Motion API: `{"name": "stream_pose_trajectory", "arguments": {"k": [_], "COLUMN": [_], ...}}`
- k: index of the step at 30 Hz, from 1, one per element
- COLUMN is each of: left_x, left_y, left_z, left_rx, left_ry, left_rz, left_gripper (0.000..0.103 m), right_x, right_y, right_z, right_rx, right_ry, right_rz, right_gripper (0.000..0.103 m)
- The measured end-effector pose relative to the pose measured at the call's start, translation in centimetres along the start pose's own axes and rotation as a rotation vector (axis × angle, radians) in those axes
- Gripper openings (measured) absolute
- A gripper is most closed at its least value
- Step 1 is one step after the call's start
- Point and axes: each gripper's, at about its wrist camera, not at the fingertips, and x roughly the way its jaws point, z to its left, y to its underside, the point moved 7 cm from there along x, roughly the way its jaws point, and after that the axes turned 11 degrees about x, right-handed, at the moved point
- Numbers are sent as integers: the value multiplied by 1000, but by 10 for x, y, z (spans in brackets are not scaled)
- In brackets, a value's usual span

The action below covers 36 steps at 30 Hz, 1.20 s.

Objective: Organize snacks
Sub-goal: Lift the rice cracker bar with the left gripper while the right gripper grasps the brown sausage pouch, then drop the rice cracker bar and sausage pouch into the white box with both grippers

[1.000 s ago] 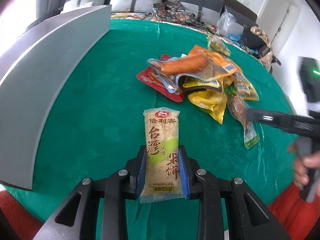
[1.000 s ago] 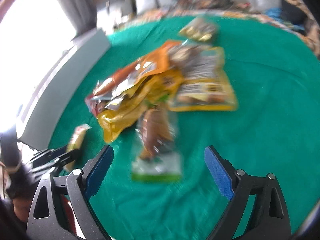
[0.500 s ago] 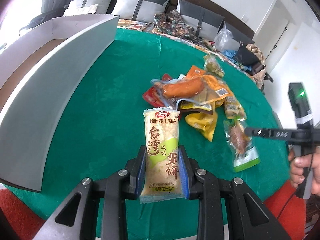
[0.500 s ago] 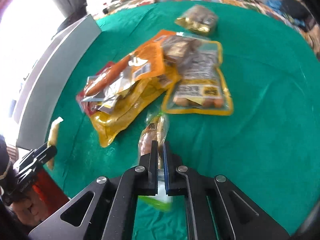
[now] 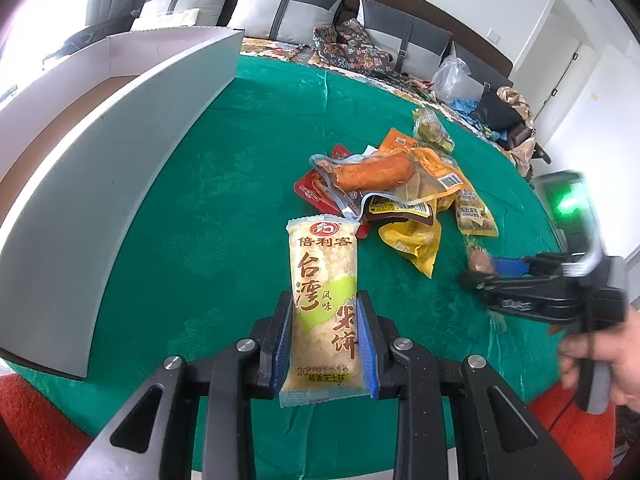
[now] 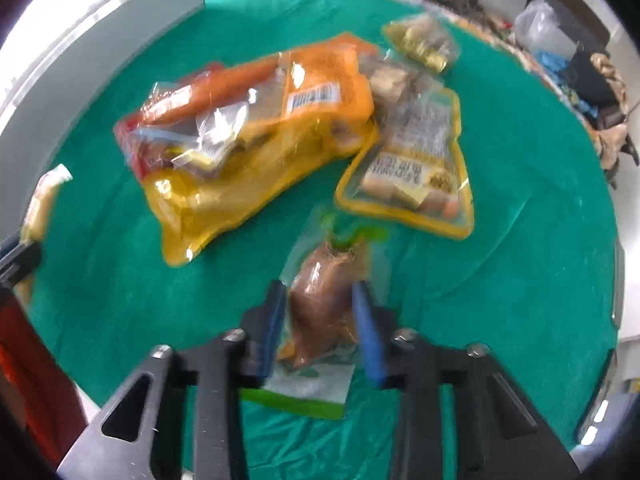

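Note:
My left gripper [image 5: 325, 320] is shut on a pale yellow rice-cracker packet [image 5: 323, 280] and holds it above the green table [image 5: 224, 208]. My right gripper [image 6: 320, 312] is shut on a clear pouch with a brown snack and green edge [image 6: 324, 300], lifted off the cloth. The right gripper also shows in the left wrist view [image 5: 520, 280]. A heap of snack bags lies mid-table: a sausage pack [image 5: 374, 172], a yellow bag [image 5: 416, 240], an orange bag [image 6: 320, 92] and a yellow-rimmed pouch [image 6: 416, 168].
A grey-white open box [image 5: 92, 168] stands along the table's left side. A small gold-green packet [image 6: 424, 44] lies beyond the heap. A sofa with cushions [image 5: 280, 12] is behind the table. Red floor [image 5: 36, 420] shows below the near edge.
My right gripper, open a second ago, has closed on the brown-snack pouch and lifted it. My left gripper has risen with the rice-cracker packet, showing the box's inside.

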Motion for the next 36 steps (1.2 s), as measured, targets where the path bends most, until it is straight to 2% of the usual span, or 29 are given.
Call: {"name": "stream_pose_trajectory", "arguments": {"k": [1,2,3,4,5,6,7,9,11,12,14,16,18,20,22,24,25,26,27,28,29,32,34,36], "left_x": [0,0,-1,-2,-3,-5,-6,-11,-19,-27,-45,-70,-92,-113,-126,-127,-125,-123,-119,-118,-120,-130,-142,-145], "left_y": [0,0,0,0,0,0,0,-3,-7,-12,-22,-38,-52,-63,-67,-66,-63,-58,-53,-45,-39,-28,-30,-41], "left_z": [0,1,1,2,3,3,4,5,5,6,15,36,66,108,154,192,209,222,234,246,252,251,242,225], "left_rx": [0,0,-2,-5,-9,-12,-15,-31,-46,-64,-108,-158,-196,-230,-257,-269,-273,-275,-279,-284,-280,-252,-206,-151], "left_ry": [0,-1,-2,-1,1,2,3,18,39,56,90,84,39,-46,-151,-199,-236,-269,-310,-354,-381,-434,-520,-527], "left_rz": [1,1,0,-1,-2,-6,-9,-19,-33,-45,-80,-131,-172,-198,-189,-155,-123,-92,-57,-30,-21,-32,-97,-159], "left_gripper": [29,29,29,29,29,29,29,29,29,29,29,29,29,29,29,31,35,54,78,82,82,82,82,82], "right_x": [6,10,13,17,15,13,11,2,-12,-19,-40,-68,-95,-131,-156,-180,-188,-196,-194,-192,-188,-191,-194,-173], "right_y": [0,-4,-7,-8,-11,-11,-11,-6,-4,-4,-8,-20,-37,-57,-70,-87,-92,-100,-105,-109,-113,-109,-100,-107], "right_z": [0,-6,-12,-18,-25,-30,-33,-50,-63,-66,-61,-38,4,63,114,185,211,248,272,293,316,323,303,267], "right_rx": [1,42,98,161,207,202,216,310,431,463,488,476,423,338,257,156,117,75,50,26,11,38,41,17], "right_ry": [26,38,10,-42,-65,-64,-101,-193,-319,-355,-432,-524,-607,-714,-797,-878,-901,-916,-918,-914,-898,-900,-898,-822], "right_rz": [19,1,12,38,44,58,64,81,54,41,13,-4,-25,-44,-46,-25,-15,-13,-16,-17,-10,-28,-68,-127], "right_gripper": [56,65,65,64,49,46,44,31,31,31,31,31,31,31,31,33,34,37,46,61,82,82,82,81]}}
